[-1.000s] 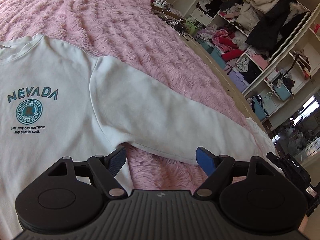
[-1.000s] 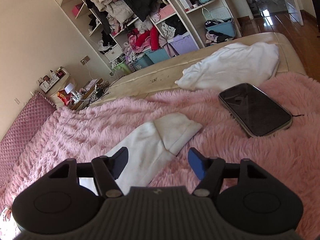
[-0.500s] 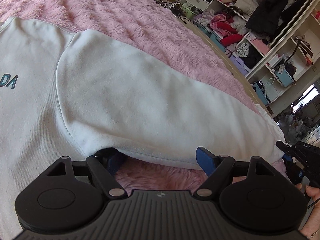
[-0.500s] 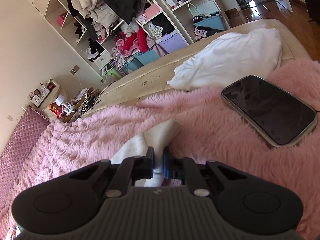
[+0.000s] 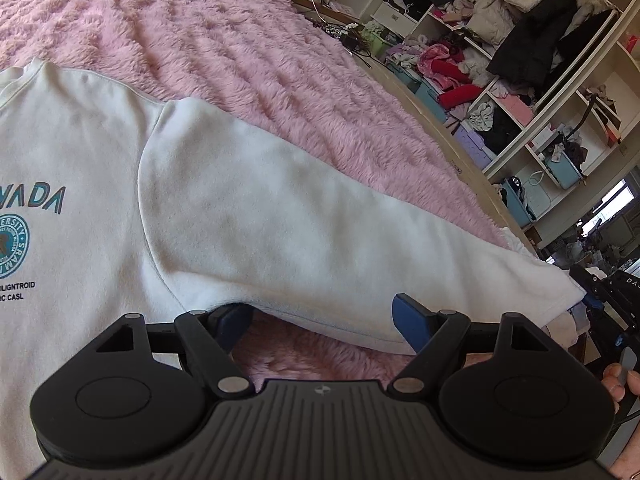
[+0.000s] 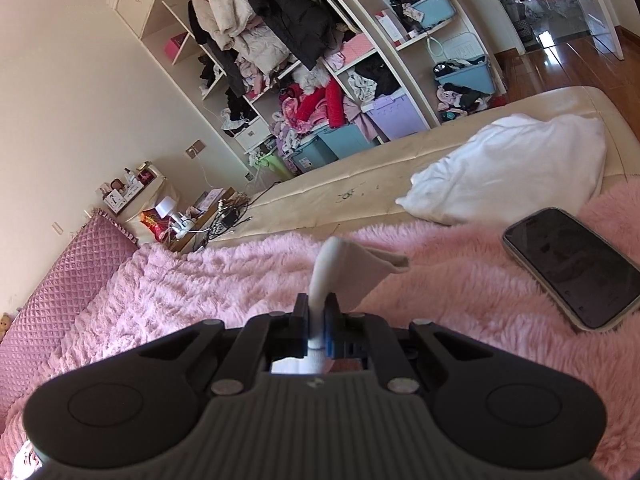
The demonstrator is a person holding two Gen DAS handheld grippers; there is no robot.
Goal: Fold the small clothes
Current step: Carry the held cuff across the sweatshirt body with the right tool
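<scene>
Sweatshirt [image 5: 100, 184], one, white and soft, with teal lettering, is spread flat on a shaggy pink blanket [image 5: 248, 52] covering the bed. Its cuff [image 6: 340, 268] is pinched and lifted by the closed right tongs [image 6: 318, 322]. The left tongs [image 5: 322, 320] are held open at the armpit, one blue pad tucked under the sleeve. One dark, glossy phone [image 6: 572, 266] and one white pillow [image 6: 516, 168] are seen nearby

The sweatshirt [image 5: 100, 168] reads "VADA", "UNIVERSITY", "CASL".
</scene>
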